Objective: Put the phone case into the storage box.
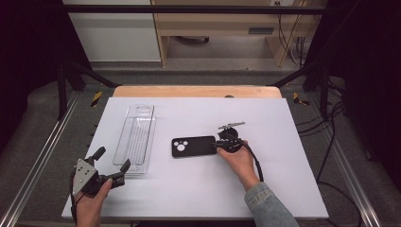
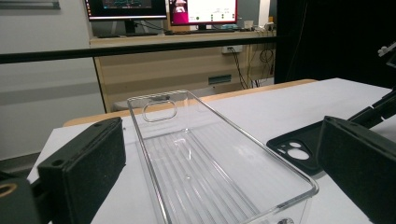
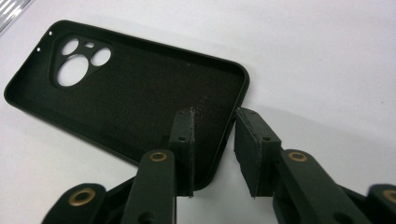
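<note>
- The left gripper (image 1: 112, 164) sits at the near left of the white worktop (image 1: 283, 189), held in a hand (image 1: 92, 201), its jaws spread wide and holding nothing
- Just ahead of it lies a clear plastic tray (image 1: 135, 138), long and ribbed, open side up, its near end between the spread jaws in the left gripper view
- A black phone case (image 1: 194, 146) lies flat mid-worktop, inner side up, camera cutouts toward the tray
- The right gripper (image 3: 214, 135) straddles the case's near edge: one jaw inside, one outside, a gap showing, not clamped
</note>
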The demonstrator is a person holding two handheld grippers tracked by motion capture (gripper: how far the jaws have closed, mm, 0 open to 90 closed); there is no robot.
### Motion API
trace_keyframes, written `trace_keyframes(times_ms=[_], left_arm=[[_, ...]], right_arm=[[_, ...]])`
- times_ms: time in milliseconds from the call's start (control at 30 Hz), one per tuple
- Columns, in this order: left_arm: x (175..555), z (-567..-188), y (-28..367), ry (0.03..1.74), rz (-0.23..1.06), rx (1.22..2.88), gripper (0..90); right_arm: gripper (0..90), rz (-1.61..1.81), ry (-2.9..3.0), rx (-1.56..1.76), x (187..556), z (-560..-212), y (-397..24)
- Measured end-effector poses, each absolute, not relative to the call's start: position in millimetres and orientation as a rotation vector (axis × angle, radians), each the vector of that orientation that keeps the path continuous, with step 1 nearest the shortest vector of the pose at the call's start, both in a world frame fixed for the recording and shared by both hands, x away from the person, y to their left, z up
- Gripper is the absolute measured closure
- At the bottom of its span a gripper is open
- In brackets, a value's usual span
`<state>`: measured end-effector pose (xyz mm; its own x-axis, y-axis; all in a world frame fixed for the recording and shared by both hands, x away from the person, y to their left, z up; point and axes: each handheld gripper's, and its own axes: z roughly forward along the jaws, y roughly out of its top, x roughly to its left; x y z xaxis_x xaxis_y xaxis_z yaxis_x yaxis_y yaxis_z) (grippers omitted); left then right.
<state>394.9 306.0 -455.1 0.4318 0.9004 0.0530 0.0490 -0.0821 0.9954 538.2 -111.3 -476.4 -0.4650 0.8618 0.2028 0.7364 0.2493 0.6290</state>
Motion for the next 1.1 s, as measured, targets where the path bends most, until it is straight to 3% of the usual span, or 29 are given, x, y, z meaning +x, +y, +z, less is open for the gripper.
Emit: trace_keyframes(times_ms=[700,1100], left_arm=[[395.9,-455.3,305.3,0.883,0.892,1.489,1.0],[394.9,-454.8,305.2,0.885,0.897,1.485,1.1]], right_arm=[[75.6,1.026,2.263,1.505,529.2,-482.9,-109.8],[84.0,1.078,2.169,1.591,524.7,-486.6,-111.4]])
